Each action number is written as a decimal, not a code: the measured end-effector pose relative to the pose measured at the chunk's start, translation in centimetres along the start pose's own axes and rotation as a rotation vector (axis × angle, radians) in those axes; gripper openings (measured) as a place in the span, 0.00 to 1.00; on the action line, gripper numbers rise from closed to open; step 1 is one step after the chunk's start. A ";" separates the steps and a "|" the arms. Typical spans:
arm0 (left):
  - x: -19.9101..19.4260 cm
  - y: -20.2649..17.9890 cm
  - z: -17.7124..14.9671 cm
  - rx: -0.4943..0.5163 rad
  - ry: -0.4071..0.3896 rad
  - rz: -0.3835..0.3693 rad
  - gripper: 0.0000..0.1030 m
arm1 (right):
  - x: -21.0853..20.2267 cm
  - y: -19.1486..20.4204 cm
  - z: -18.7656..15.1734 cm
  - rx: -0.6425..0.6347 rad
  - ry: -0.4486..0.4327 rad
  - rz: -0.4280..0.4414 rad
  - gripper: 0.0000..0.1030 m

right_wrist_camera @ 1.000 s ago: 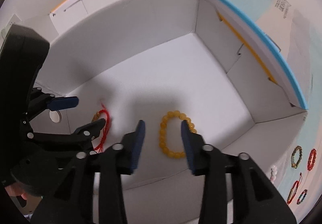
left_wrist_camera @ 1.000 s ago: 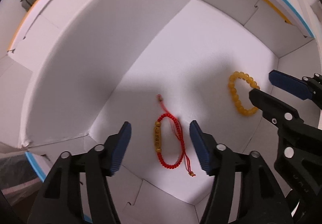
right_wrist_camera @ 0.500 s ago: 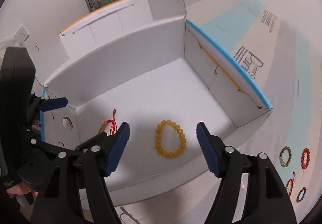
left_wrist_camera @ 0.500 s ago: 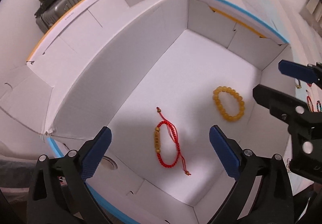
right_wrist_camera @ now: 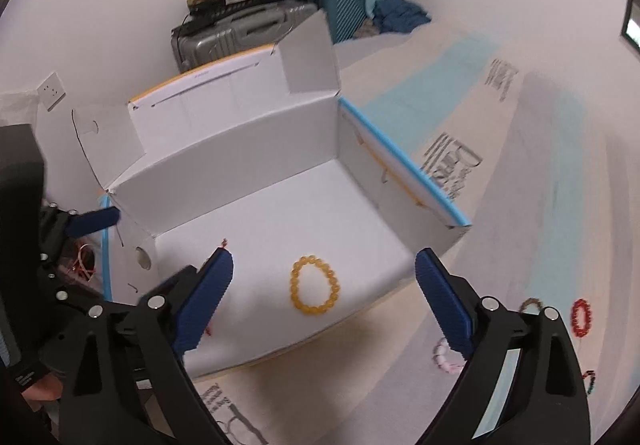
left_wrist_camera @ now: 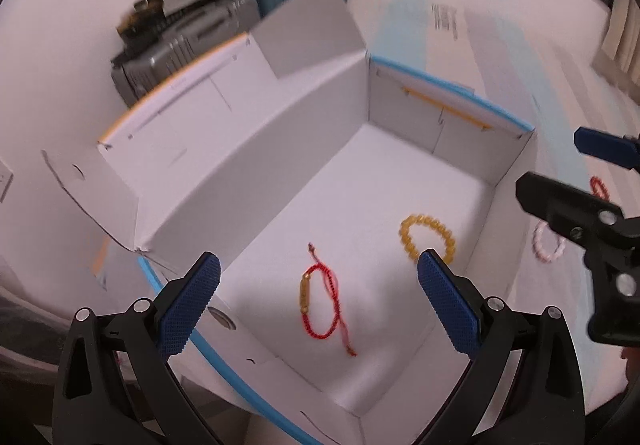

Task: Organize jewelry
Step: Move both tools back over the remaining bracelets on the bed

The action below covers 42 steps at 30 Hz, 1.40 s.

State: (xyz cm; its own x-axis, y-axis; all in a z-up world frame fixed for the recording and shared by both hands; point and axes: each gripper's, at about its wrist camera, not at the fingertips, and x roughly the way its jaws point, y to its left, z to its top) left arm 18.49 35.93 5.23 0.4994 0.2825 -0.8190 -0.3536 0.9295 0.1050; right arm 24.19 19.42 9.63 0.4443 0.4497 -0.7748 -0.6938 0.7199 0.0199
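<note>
Both the left gripper (left_wrist_camera: 318, 291) and the right gripper (right_wrist_camera: 324, 287) are hanging wide-jawed and empty, having just been opening, over the white box (left_wrist_camera: 256, 181), where below and between them the limp red cord bracelet (left_wrist_camera: 320, 301) and the light, slippery amber bead bracelet (right_wrist_camera: 315, 291) are lying, each best pinched across one side of its loop.

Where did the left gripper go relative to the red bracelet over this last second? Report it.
Yes, it moved: the left gripper backed up and away from the red bracelet lying in the white box, its jaws having just opened wide, nothing between them.

red bracelet (right_wrist_camera: 209, 329) mostly hidden, suitcases (left_wrist_camera: 180, 45) blurred
</note>
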 end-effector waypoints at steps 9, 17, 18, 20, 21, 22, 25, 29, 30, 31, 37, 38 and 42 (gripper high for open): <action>-2.8 -2.9 -0.1 0.012 -0.057 -0.029 0.94 | -3.8 -3.1 -1.8 0.042 -0.058 -0.045 0.92; -4.8 -6.9 -0.1 0.046 -0.096 -0.066 0.94 | -7.7 -6.6 -3.6 0.084 -0.114 -0.084 0.93; -5.0 -7.6 -0.1 0.052 -0.098 -0.071 0.94 | -8.1 -7.0 -3.8 0.088 -0.118 -0.088 0.93; -5.3 -8.7 -0.1 0.056 -0.104 -0.085 0.94 | -9.1 -8.0 -4.3 0.097 -0.128 -0.098 0.93; -5.4 -9.2 -0.2 0.058 -0.104 -0.089 0.94 | -9.6 -8.7 -4.6 0.103 -0.132 -0.104 0.93; -5.5 -9.9 -0.2 0.061 -0.103 -0.096 0.94 | -10.0 -9.3 -4.9 0.110 -0.133 -0.110 0.93; -5.9 -11.7 -0.4 0.073 -0.112 -0.113 0.94 | -11.3 -11.0 -5.8 0.127 -0.136 -0.128 0.93; -6.5 -13.8 -0.6 0.087 -0.123 -0.129 0.94 | -12.8 -13.0 -7.1 0.158 -0.142 -0.145 0.93; -6.6 -14.1 -0.7 0.090 -0.123 -0.132 0.94 | -13.2 -13.6 -7.6 0.166 -0.143 -0.151 0.93; -6.8 -14.7 -0.8 0.095 -0.125 -0.139 0.94 | -13.5 -14.0 -8.0 0.170 -0.143 -0.157 0.93; -7.5 -17.2 -1.8 0.131 -0.131 -0.155 0.94 | -14.9 -16.1 -10.3 0.201 -0.142 -0.181 0.93; -7.6 -17.5 -2.1 0.135 -0.132 -0.157 0.94 | -15.1 -16.4 -10.7 0.208 -0.141 -0.186 0.93; -7.4 -18.8 -3.3 0.140 -0.121 -0.169 0.94 | -15.7 -17.8 -12.2 0.234 -0.137 -0.202 0.93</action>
State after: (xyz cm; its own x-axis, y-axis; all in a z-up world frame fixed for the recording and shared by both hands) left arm 18.81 15.58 7.49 0.6363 0.1383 -0.7589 -0.1476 0.9875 0.0563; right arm 22.62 -6.91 13.69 0.6424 0.3409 -0.6864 -0.4419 0.8965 0.0317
